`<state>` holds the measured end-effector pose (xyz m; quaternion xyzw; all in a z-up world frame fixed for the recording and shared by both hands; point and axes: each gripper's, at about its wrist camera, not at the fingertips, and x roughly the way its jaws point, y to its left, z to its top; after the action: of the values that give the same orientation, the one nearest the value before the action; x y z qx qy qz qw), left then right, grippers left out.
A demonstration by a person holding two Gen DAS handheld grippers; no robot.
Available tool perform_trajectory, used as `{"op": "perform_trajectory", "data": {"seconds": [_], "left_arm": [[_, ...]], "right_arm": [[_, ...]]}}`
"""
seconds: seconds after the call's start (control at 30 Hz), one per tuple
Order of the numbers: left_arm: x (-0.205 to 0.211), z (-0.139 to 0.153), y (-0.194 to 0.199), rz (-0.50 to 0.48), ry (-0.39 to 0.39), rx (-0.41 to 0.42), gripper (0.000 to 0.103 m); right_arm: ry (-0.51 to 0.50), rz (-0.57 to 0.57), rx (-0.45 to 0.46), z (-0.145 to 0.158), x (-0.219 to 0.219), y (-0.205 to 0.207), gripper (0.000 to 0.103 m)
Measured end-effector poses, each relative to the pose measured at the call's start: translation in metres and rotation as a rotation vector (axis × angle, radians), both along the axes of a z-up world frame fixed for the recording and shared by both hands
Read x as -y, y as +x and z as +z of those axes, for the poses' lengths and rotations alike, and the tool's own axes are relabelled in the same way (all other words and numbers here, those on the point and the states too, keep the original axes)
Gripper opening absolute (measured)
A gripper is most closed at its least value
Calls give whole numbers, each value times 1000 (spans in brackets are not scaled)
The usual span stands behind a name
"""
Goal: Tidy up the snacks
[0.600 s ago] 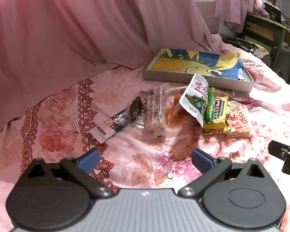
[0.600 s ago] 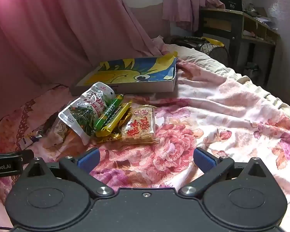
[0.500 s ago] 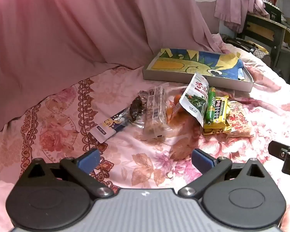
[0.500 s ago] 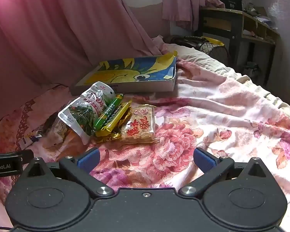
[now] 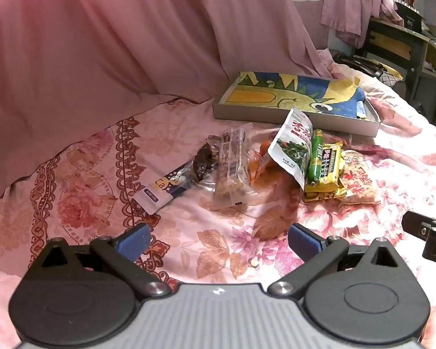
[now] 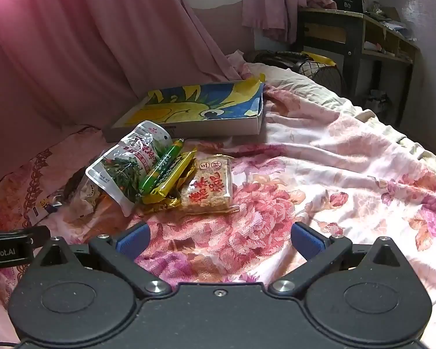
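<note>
Several snack packets lie in a loose pile on a floral bedspread. A white-and-green pouch (image 5: 293, 148) (image 6: 128, 163), a green stick (image 5: 315, 157) (image 6: 161, 165), a yellow bar (image 5: 327, 171) (image 6: 171, 179) and a rice cracker pack (image 5: 359, 179) (image 6: 210, 186) lie together. A clear packet (image 5: 232, 168), a dark snack (image 5: 202, 161) and a blue-white sachet (image 5: 162, 189) lie to their left. A shallow grey box with a yellow-blue lining (image 5: 293, 99) (image 6: 200, 110) sits behind them. My left gripper (image 5: 218, 240) and right gripper (image 6: 218, 238) are both open, empty, and short of the pile.
A pink curtain (image 5: 101, 43) hangs along the left and back. A dark desk with shelves (image 6: 360, 37) and a fan (image 6: 319, 69) stand beyond the bed at the right. The right gripper's edge (image 5: 430, 232) shows at the left wrist view's right side.
</note>
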<state>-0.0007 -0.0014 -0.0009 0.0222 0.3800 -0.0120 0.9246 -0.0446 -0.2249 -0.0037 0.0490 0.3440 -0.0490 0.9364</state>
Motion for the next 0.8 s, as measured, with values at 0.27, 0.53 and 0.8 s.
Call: {"op": "perform_trajectory", "data": {"seconds": [0.27,0.53,0.8], "left_arm": [[0,0,0,0,0,-1,103],[0,0,0,0,0,-3,103],[0,0,0,0,0,-4,103]], "right_arm": [[4,1,-1,-1,0,0,102],[6,0,-5,-1,1,0,102],[9,0,-7,-1,1,1,102]]}}
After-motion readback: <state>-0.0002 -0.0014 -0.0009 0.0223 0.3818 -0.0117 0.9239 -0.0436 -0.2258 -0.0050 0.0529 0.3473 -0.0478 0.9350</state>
